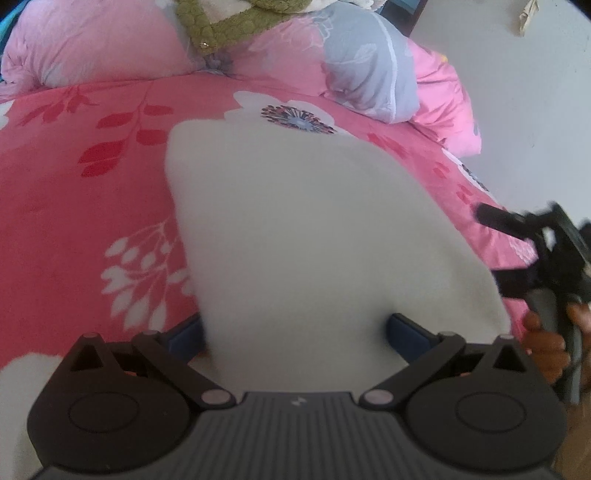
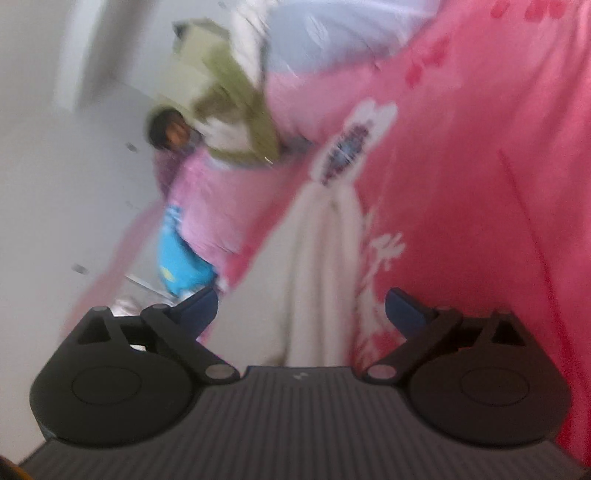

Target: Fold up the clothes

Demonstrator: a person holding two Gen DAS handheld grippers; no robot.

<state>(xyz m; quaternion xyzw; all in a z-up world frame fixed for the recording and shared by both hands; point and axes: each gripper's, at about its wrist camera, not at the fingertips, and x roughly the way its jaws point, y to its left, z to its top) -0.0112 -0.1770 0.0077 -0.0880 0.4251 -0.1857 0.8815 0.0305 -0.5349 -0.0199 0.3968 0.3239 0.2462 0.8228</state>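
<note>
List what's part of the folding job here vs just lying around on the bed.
Job:
- white garment, flat on the pink floral bedspread
- left tool, open, garment between its fingers
- right tool, open, holding nothing

Lying about:
- green and white knit item
- pink quilt
- grey-blue floral pillow

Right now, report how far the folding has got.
Done: the white garment lies on the pink floral bedspread as a smooth, compact shape, apparently folded over at least once. In hand: nothing; the right gripper and left gripper are both open. Left: any further folds, and the green-trimmed garment heaped by the pillows.
</note>
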